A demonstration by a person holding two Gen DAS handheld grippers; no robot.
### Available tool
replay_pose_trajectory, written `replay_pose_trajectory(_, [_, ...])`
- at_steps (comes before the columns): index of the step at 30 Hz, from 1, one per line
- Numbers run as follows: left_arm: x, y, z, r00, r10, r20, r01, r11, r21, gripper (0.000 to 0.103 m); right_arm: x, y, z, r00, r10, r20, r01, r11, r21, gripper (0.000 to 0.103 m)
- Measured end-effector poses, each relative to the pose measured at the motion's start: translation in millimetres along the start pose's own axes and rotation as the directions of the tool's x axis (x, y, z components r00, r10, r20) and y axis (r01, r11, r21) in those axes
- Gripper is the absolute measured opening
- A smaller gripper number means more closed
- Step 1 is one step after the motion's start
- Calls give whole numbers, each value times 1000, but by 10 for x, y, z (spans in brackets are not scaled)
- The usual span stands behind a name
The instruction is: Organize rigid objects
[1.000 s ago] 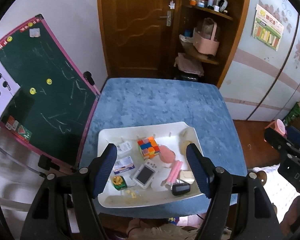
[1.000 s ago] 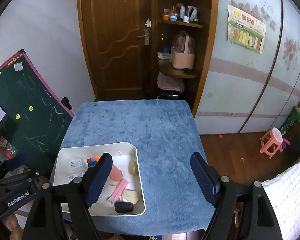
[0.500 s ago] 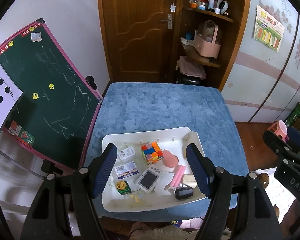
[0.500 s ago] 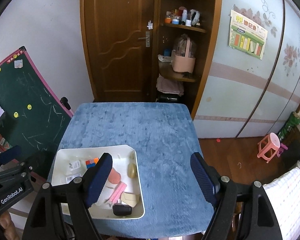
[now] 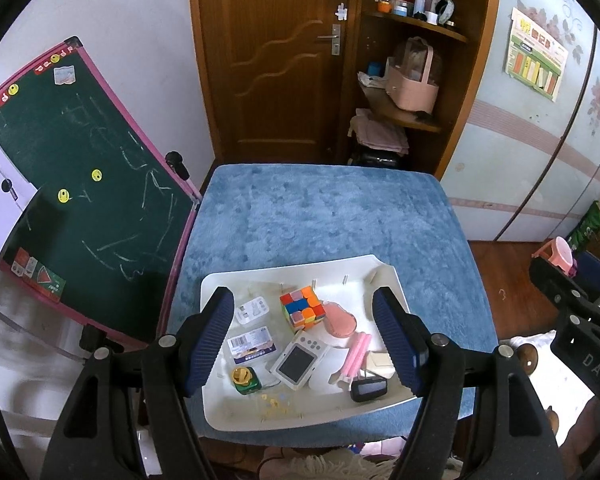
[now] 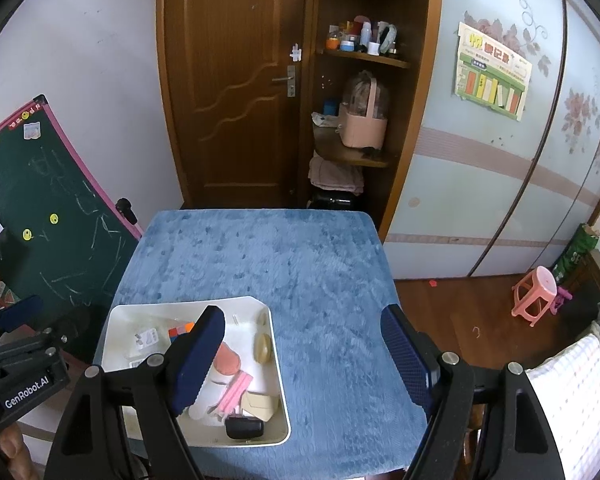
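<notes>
A white tray [image 5: 292, 274] rests on the near part of a blue plush tabletop [image 5: 324, 216]. It holds a colourful puzzle cube [image 5: 302, 308], a small white screen device [image 5: 298, 360], a pink round piece [image 5: 341, 322], a pink stick [image 5: 357, 354], a black fob [image 5: 368, 388], a green bottle with a yellow cap [image 5: 245, 379], a labelled packet [image 5: 251, 346] and a white plug [image 5: 253, 309]. My left gripper [image 5: 301, 298] hovers open above the tray, holding nothing. My right gripper [image 6: 302, 314] is open over the table, just right of the tray [image 6: 278, 376].
A green chalkboard [image 5: 80, 184] leans against the table's left edge. Behind the table are a wooden door [image 5: 276, 72] and shelves holding a pink basket [image 5: 412, 84]. A pink stool [image 6: 536, 294] stands on the wooden floor to the right.
Both views have shifted slightly, so the tray sits a little lower in each frame. The jaws keep the same width and nothing in the tray has moved.
</notes>
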State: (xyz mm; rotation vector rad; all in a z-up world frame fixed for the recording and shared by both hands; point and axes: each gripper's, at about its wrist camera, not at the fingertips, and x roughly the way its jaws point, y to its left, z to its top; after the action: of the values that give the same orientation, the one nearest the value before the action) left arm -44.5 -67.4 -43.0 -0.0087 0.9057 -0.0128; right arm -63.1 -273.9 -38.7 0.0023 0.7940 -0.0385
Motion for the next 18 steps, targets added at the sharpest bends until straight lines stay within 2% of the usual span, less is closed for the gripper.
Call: replay_pose_trajectory(18, [69,-23,29,1000,-8,-16,8,1000,13,75,30,0,-2,1000,-20,-14,20,999,36,81])
